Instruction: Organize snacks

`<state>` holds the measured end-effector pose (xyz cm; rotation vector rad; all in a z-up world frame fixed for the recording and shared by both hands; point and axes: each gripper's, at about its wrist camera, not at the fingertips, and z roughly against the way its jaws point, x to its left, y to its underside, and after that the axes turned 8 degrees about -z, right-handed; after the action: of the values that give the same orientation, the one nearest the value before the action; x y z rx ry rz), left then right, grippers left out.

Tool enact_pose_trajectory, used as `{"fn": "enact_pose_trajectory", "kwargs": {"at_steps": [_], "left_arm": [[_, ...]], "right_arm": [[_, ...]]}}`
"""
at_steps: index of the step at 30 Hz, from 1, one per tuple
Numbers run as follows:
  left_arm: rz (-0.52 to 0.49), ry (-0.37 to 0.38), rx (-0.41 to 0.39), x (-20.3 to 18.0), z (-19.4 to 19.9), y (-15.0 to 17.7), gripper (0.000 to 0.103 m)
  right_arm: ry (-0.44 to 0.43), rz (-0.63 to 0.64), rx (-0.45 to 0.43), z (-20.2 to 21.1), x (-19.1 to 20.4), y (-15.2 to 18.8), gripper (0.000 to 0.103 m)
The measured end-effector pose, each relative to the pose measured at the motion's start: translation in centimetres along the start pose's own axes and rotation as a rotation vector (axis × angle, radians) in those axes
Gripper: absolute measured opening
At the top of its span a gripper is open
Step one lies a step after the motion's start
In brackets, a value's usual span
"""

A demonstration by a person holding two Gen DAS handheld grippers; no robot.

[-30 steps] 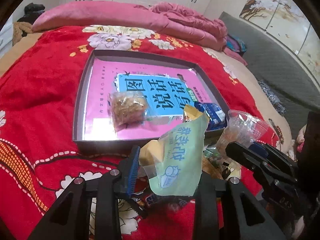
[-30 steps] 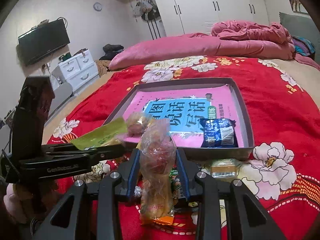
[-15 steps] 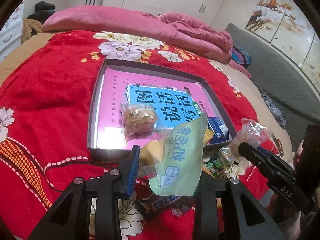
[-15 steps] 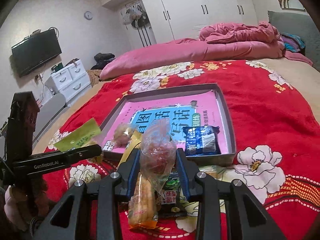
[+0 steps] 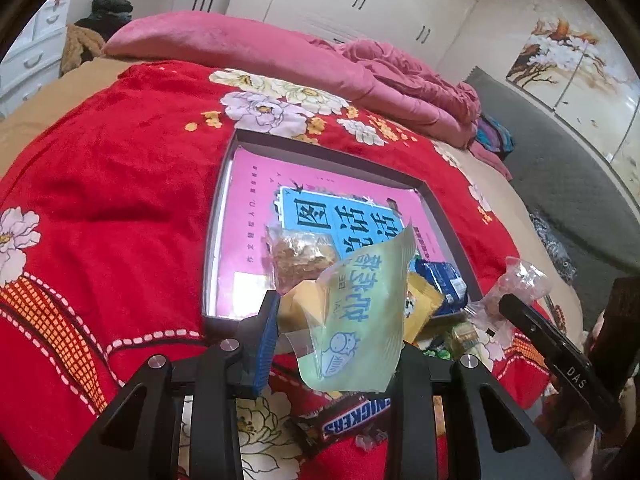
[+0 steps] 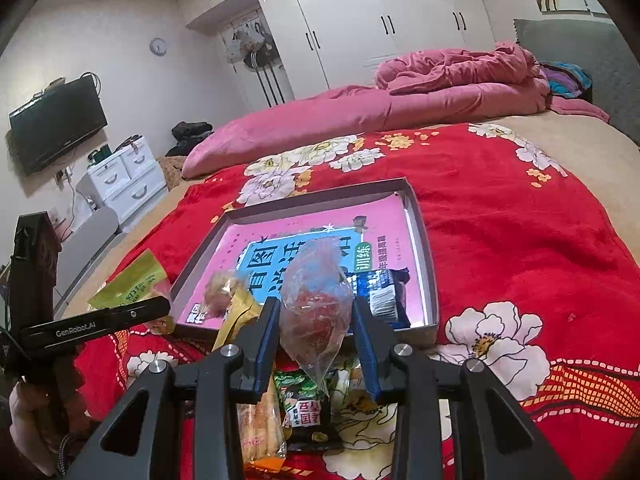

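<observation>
My left gripper (image 5: pixel 332 344) is shut on a pale green snack packet (image 5: pixel 360 320) and holds it above the bed, in front of the grey tray (image 5: pixel 224 184). My right gripper (image 6: pixel 316 344) is shut on a clear bag of red snacks (image 6: pixel 316 304), held in front of the tray (image 6: pixel 424 248). The tray holds a pink book, a clear bag of brown snack (image 5: pixel 300 256) and a blue packet (image 6: pixel 380 288). Loose snacks lie on the red blanket before the tray: a Snickers bar (image 5: pixel 352 416), a dark green packet (image 6: pixel 304 408) and an orange packet (image 6: pixel 260 428).
The red flowered blanket (image 6: pixel 520 220) covers the bed. Pink bedding (image 6: pixel 400 96) is piled at the far end. A white drawer unit (image 6: pixel 120 176) and a TV (image 6: pixel 56 124) stand by the left wall. A grey sofa (image 5: pixel 568 168) runs along the right.
Both grippers have risen and pulled back from the tray, each still holding its packet. More loose snacks on the blanket, including the Snickers bar, have come into view below.
</observation>
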<state>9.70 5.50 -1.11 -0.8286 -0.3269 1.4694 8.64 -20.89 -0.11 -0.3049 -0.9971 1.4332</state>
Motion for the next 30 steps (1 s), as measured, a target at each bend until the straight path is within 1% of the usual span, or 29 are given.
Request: {"fn": "enact_pose_trajectory", "kwargs": {"at_steps": [9,30], "left_arm": [[0.022,-0.007,-0.004,0.6,-0.7,-0.6,0.034],[0.028,-0.021,-0.004,1.0,-2.1,-1.4,0.034]], "right_arm": [[0.026,0.03,-0.027,-0.6,0.3,-0.7,0.036],[0.048,-0.011,-0.054,-1.6,-0.7,-2.1,0.037]]}}
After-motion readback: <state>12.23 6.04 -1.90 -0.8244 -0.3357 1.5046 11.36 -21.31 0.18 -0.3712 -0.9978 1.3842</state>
